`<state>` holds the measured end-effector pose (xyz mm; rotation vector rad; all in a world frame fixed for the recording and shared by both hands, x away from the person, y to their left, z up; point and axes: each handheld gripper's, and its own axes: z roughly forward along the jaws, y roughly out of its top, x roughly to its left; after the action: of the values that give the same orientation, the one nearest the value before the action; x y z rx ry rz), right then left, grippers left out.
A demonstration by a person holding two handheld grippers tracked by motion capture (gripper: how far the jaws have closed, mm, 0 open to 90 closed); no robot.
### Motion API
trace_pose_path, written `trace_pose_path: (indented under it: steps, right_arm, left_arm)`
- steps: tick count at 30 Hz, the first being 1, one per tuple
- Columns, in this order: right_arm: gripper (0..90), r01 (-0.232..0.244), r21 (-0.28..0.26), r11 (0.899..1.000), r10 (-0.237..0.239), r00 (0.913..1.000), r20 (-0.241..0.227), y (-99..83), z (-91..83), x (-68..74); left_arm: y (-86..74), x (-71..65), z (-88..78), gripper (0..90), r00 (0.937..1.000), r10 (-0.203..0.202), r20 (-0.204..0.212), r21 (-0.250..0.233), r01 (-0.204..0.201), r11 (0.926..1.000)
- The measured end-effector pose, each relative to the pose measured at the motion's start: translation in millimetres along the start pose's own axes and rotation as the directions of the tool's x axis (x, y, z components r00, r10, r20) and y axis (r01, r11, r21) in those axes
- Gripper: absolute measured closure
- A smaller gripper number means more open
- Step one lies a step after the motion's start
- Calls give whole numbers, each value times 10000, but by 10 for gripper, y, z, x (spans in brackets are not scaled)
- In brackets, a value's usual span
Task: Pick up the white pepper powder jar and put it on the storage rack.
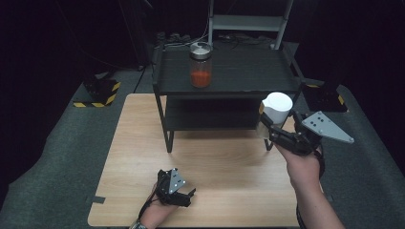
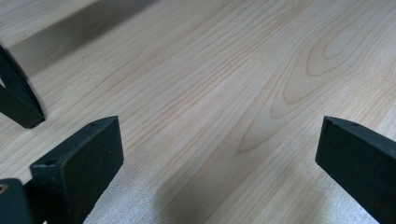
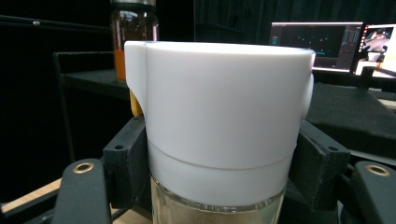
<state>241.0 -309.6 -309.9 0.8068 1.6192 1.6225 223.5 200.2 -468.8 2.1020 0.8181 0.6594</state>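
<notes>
1. At the right of the high view, the right hand-held gripper point(image 1: 272, 128) pinches a white-lidded jar point(image 1: 276, 110), held in the air beside the black shelf point(image 1: 229, 71).
2. The likely aim is the shelf top, beside the orange-filled jar point(image 1: 200, 67) at upper centre.
3. Keep the held jar upright and clear the shelf edge before moving in.
4. Set it down well apart from the orange-filled jar.
5. The left hand-held gripper point(image 1: 184, 196) rests spread on the bench point(image 1: 229, 157), lower centre.

Rack point(image 1: 229, 78): on the desk point(image 1: 143, 143), at its far side.
Jar point(image 1: 200, 64): on the rack's top shelf, left part.
Container point(image 1: 276, 109): off the desk, by the rack's right front corner.
</notes>
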Motion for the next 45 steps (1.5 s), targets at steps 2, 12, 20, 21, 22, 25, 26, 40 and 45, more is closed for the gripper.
trace_pose_path:
  steps: [2, 12, 20, 21, 22, 25, 26, 40, 45]
  right_arm:
    - [298, 10, -20, 10000, -10, 10000, 19, 42, 27, 1]
    - [298, 44, -262, 9996, -41, 9999, 127, 280, 170, -6]
    - [298, 143, -451, 9989, -132, 9997, 226, 466, 290, -6]
    - [298, 169, -466, 9988, -158, 9996, 243, 485, 304, -2]
    - [298, 183, -474, 9987, -171, 9995, 265, 503, 318, 4]
    - [298, 214, -508, 9985, -197, 9993, 330, 537, 364, 16]
    - [298, 194, -513, 9985, -175, 9991, 379, 551, 392, 18]
    - [298, 83, -475, 9988, -49, 9976, 698, 671, 736, 9]
    - [298, 93, -472, 9988, -55, 9967, 815, 693, 857, 4]
  left_arm:
    - [-1, 1, -1, 12, 10000, 0, 9, -6, 0, 10000]
    - [-10, 14, -10, 12, 10000, -10, 71, -36, 10, 10000]
    - [-23, 30, -13, 12, 9998, -93, 151, -99, 94, 9999]
    - [-24, 29, -14, 12, 9998, -79, 155, -105, 81, 9999]
    - [-23, 30, -15, 12, 9999, -56, 161, -102, 57, 9999]
    - [-23, 30, -15, 12, 9998, -37, 172, -103, 39, 9999]
    - [-23, 30, -15, 12, 9998, -37, 170, -103, 38, 9999]
    - [-35, 49, -18, 12, 9996, -68, 285, -164, 72, 9998]
    - [-41, 60, -22, 12, 9995, -73, 317, -194, 79, 9998]
